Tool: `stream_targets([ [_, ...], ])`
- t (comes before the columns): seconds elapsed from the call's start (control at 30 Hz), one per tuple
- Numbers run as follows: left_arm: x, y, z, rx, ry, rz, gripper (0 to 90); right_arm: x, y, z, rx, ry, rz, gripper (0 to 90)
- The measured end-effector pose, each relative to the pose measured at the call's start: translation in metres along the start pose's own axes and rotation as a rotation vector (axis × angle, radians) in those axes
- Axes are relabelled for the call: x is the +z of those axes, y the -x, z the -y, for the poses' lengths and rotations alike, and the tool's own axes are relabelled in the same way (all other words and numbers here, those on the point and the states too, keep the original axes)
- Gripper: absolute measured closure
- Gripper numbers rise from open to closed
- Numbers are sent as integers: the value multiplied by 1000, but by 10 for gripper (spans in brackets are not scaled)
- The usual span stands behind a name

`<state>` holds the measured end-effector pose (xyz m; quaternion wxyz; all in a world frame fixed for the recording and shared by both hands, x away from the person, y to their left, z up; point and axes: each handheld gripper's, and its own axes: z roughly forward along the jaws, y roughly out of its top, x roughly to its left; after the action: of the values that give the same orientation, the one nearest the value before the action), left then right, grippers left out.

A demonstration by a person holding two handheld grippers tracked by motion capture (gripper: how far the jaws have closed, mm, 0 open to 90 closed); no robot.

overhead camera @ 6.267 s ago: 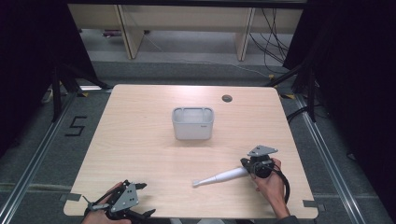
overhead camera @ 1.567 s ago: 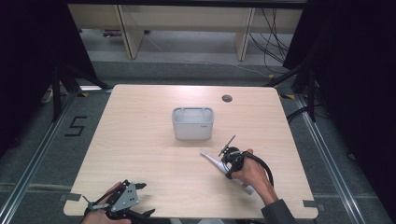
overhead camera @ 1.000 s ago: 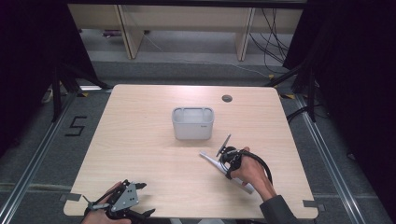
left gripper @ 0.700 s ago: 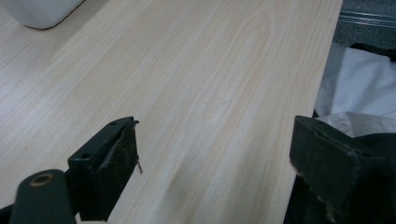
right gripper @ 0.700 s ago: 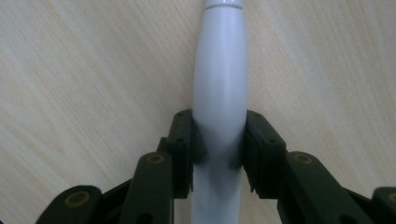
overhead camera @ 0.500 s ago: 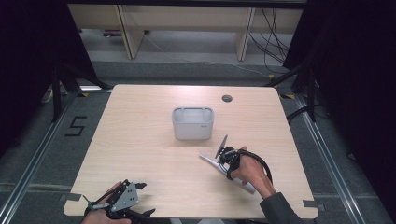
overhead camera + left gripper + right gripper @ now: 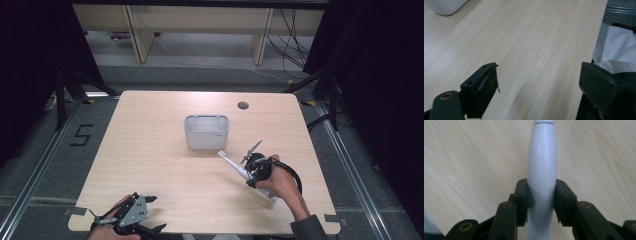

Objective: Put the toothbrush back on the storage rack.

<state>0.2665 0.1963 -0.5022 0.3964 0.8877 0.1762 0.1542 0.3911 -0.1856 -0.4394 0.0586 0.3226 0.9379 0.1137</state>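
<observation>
The left gripper (image 7: pixel 131 220) sits at the table's (image 7: pixel 150 150) near edge, well nearer than the bin (image 7: pixel 206 132) and off to its left. Its jaws stand wide apart with only bare wood between them, released. In the left gripper view a corner of the bin (image 7: pixel 446 6) shows far off at the top.

Nearer than the bin and a little to its right, the right gripper (image 7: pixel 254 170) is clenched on a white handle (image 7: pixel 235 167). In the right gripper view both pads press the handle's (image 7: pixel 542 180) sides, the shaft running straight up between the jaws. The handle's thin tip points toward the bin's near right corner, close beside it; whether they touch I cannot tell. The butt end reaches back under the hand (image 7: pixel 280 185).
</observation>
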Motion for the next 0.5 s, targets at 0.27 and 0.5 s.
stream_targets([
  [0.27, -1, -2, 0, 18, -16, -3, 148, -22, 11, 10, 84, 201, 1, 665],
  [0.5, -2, 0, -2, 14, -9, 0, 147, -24, 20, 10, 73, 298, 26, 665],
])
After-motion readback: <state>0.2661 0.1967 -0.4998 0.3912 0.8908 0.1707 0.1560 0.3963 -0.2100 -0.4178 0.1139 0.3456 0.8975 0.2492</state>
